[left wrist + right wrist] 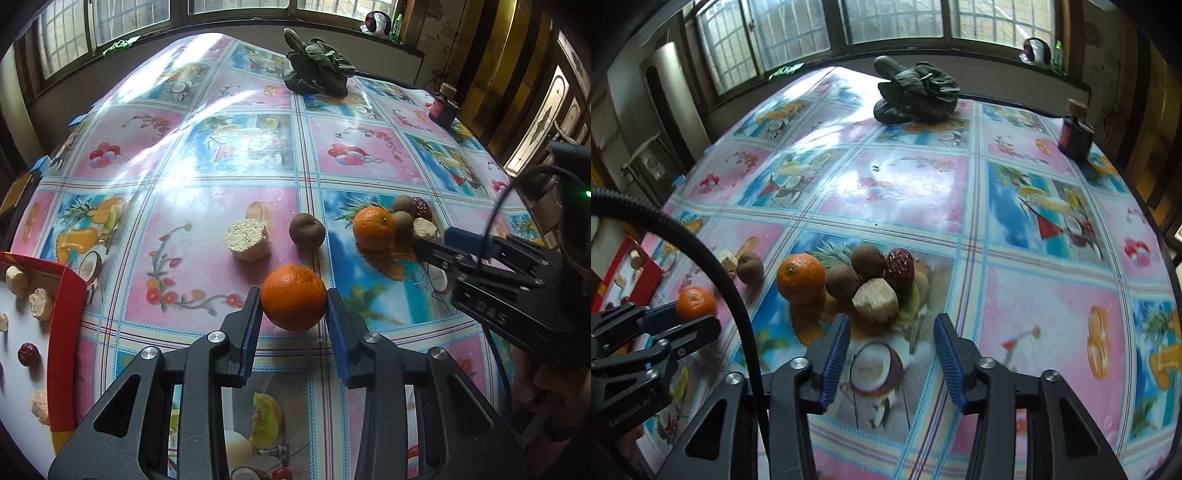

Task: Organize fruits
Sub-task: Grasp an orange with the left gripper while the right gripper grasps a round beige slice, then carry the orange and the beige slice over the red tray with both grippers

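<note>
Left gripper (294,308) clamped on an orange (293,297); right gripper (891,345) open, empty. Red tray (64,295), lower left, cut off, holding pale chunks and a date (28,354).

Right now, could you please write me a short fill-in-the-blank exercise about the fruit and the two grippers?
1. The left gripper is shut on an ____.
2. Nothing is between the fingers of the ____ gripper, which points at the fruit pile.
3. The box at the table's left edge has ____ walls.
4. Leafy greens lie at the table's ____ end, near the window.

Missing words: orange; right; red; far
</note>
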`<state>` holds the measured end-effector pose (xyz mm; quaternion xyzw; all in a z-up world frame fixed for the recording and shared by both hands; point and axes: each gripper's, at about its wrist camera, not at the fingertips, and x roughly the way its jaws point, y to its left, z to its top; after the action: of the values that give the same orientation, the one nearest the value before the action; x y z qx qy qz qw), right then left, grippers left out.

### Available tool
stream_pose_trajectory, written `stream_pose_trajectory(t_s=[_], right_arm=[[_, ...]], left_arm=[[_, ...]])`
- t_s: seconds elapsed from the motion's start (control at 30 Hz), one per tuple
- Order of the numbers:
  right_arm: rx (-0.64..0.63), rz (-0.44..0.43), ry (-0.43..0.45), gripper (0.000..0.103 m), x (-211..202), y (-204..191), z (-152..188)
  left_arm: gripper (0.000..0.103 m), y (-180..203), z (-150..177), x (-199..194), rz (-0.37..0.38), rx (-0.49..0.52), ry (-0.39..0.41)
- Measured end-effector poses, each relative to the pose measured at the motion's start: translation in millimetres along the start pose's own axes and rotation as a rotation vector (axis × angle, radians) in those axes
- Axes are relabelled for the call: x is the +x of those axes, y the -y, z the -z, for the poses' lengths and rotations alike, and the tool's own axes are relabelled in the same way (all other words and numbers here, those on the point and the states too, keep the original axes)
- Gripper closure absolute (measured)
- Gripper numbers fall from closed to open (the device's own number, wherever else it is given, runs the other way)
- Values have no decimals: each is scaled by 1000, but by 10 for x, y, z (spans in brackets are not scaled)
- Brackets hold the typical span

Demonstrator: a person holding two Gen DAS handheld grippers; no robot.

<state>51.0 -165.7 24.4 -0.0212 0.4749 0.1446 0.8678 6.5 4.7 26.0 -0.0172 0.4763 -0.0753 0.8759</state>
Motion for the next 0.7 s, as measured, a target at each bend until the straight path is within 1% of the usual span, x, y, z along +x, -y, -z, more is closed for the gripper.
stream_pose_trajectory(t_s=[0.07, 0.1, 0.17, 0.27, 0.33, 0.5, 0.57, 0.7], right_arm=[[-35, 22, 3, 64, 64, -41, -57], [-52, 29, 3, 67, 91, -64, -80], [-68, 42, 2, 79, 113, -77, -113], [-62, 30, -4, 80, 73, -66, -91], [-56, 37, 6, 80, 21, -70, -50], [1, 7, 36, 80, -197, -86, 92], [16, -22, 53, 80, -296, -131, 135], [0, -35, 81, 80, -452, -302, 184]], left_arm=[[69, -19, 1, -16, 3, -2, 3], [69, -31, 3, -27, 4, -2, 5], [69, -61, 12, -57, 3, -6, 7], [69, -113, 24, -101, -5, -14, 12], [69, -143, 34, -133, -9, -22, 14], [69, -179, 68, -261, -14, -25, 33], [69, -191, 87, -314, -16, -23, 40], [69, -246, 126, -422, -25, -22, 54]])
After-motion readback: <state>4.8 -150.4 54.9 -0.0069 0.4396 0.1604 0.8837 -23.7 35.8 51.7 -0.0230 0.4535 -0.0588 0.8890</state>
